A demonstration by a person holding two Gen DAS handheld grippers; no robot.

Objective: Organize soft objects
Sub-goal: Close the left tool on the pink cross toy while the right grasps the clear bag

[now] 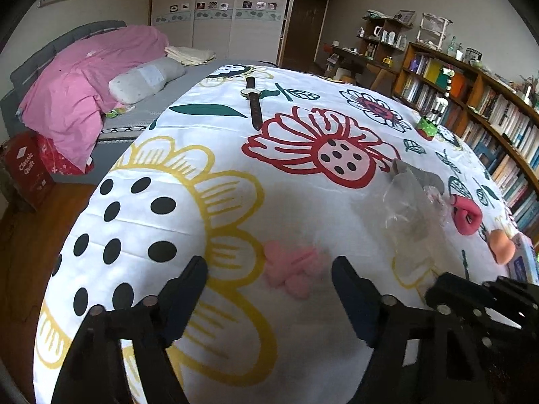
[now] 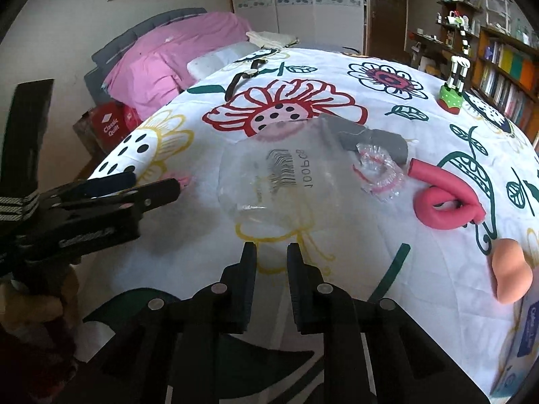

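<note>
The left gripper (image 1: 269, 269) is seen with its jaws spread wide apart above the flowered tablecloth (image 1: 303, 320), nothing being held between them. A pink fluffy object (image 1: 293, 271) lies on the cloth in the gap between the fingers, just beyond their tips. The right gripper (image 2: 272, 252) is held low over the cloth with its fingers drawn close together, a narrow gap being left and nothing gripped.

Beyond the right gripper, a clear plastic bag (image 2: 269, 181) is spread flat on the cloth. A grey piece (image 2: 370, 136) is laid at the far edge of the bag, and a crinkled clear wrapper (image 2: 380, 175) is found beside the bag. Further from the bag, a red foam roll (image 2: 444, 205) and a peach soft piece (image 2: 512, 276) are placed. A watch (image 1: 254, 101) is laid far behind the bag.
</note>
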